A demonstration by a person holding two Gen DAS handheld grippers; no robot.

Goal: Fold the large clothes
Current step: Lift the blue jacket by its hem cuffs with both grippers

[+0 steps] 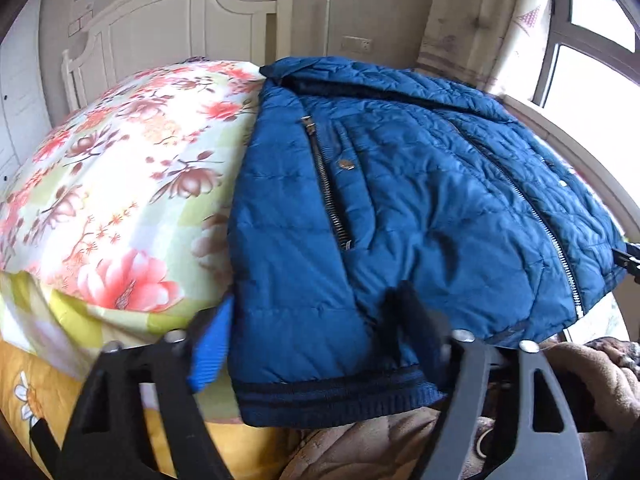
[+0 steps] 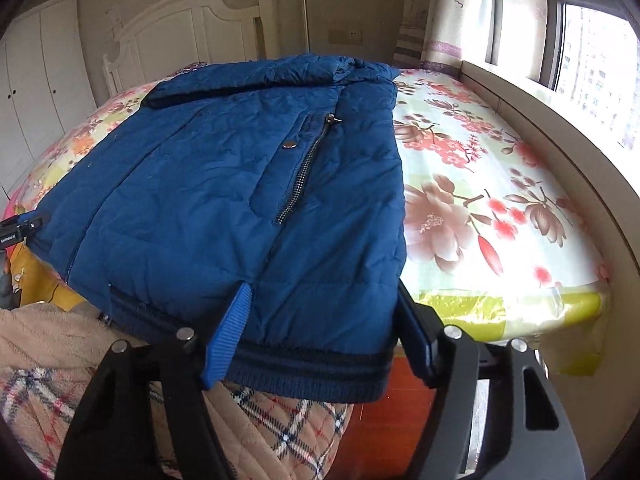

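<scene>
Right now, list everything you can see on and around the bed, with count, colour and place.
jacket: one, blue quilted, lying on the bed, hem at the near edge
bedsheet: one, pale with pink and brown flowers, covering the bed
headboard: one, white, far end of the bed
wardrobe: one, white, far left
curtain: one, pale patterned, beside the window
window: one, bright, right side
plaid garment: one, beige check, below the hem
left tool: one, black with blue pads, around the hem's left corner
right tool: one, same, around the hem's right corner
</scene>
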